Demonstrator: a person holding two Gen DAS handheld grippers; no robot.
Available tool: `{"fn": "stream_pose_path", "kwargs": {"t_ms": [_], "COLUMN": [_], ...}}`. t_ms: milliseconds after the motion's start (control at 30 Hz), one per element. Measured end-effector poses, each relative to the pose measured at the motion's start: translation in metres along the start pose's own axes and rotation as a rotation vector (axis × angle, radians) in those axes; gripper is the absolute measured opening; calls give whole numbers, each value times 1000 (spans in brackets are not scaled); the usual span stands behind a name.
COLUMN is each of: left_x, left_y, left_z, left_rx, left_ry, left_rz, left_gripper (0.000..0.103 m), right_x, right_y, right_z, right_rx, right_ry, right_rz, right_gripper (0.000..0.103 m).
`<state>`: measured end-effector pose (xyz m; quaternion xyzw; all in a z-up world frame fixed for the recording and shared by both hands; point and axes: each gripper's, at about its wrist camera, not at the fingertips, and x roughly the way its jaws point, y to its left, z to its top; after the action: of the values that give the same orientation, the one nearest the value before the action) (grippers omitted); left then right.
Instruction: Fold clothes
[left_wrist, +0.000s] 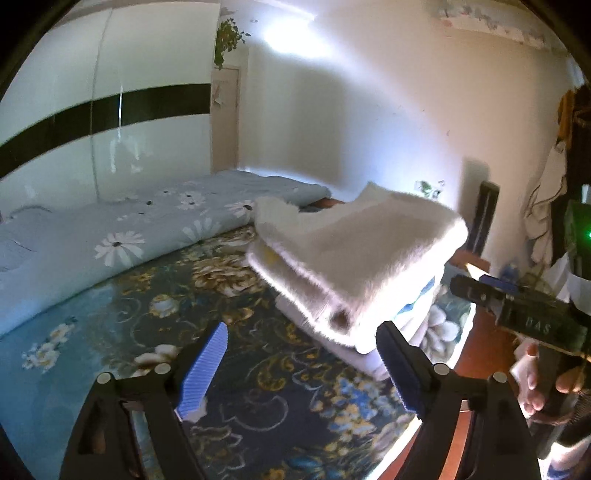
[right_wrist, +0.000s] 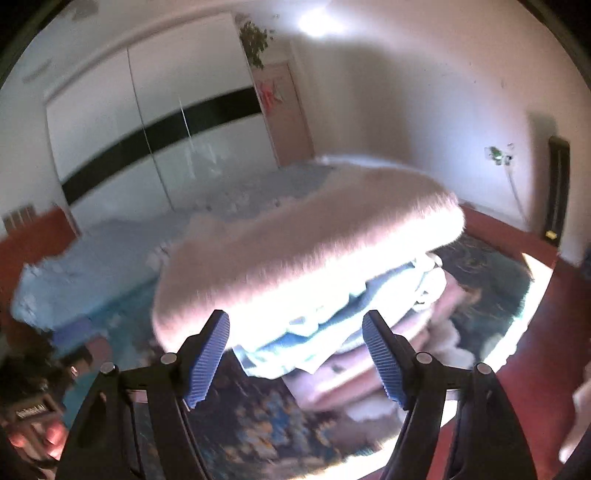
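Note:
A stack of folded clothes (left_wrist: 354, 258) rests on the bed's dark floral sheet (left_wrist: 258, 369). On top lies a white fluffy folded garment (right_wrist: 303, 240); under it are a light blue piece (right_wrist: 295, 343) and pale pink-white layers (right_wrist: 351, 373). My left gripper (left_wrist: 303, 328) is open just short of the stack's near left corner, with nothing between its blue pads. My right gripper (right_wrist: 296, 317) is open too, facing the front of the stack, which fills the space beyond its fingers without touching them. A hand (left_wrist: 539, 384) holds the right gripper's handle at the right edge of the left wrist view.
A rolled light blue daisy quilt (left_wrist: 110, 236) lies along the far side of the bed. Behind it stands a white wardrobe with a black band (left_wrist: 110, 110). The bed's lit edge and red-brown floor (left_wrist: 487, 343) are to the right; clothes hang (left_wrist: 546, 206) by the wall.

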<state>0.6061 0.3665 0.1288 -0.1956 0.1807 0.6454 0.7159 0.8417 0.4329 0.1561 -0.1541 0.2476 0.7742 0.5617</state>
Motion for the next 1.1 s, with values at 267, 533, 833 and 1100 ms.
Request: {"fn": "stream_pose_path", "kwargs": {"t_ms": [267, 533, 833, 1100], "left_x": [-29, -56, -71, -76], "left_y": [-18, -26, -32, -24], "left_z": [-19, -28, -35, -34], "left_rx": [27, 41, 59, 45], "left_ry": [-25, -48, -34, -37], "left_rz": [51, 38, 13, 22], "left_gripper": [85, 86, 86, 86], "right_x": [-24, -51, -82, -84], "right_y": [14, 33, 45, 59], "right_z": [-32, -38, -34, -31], "right_rx": [-30, -73, -101, -129], "right_ry": [57, 75, 41, 41], "right_rz": [-108, -230, -257, -233], "right_gripper": [98, 103, 103, 103]}}
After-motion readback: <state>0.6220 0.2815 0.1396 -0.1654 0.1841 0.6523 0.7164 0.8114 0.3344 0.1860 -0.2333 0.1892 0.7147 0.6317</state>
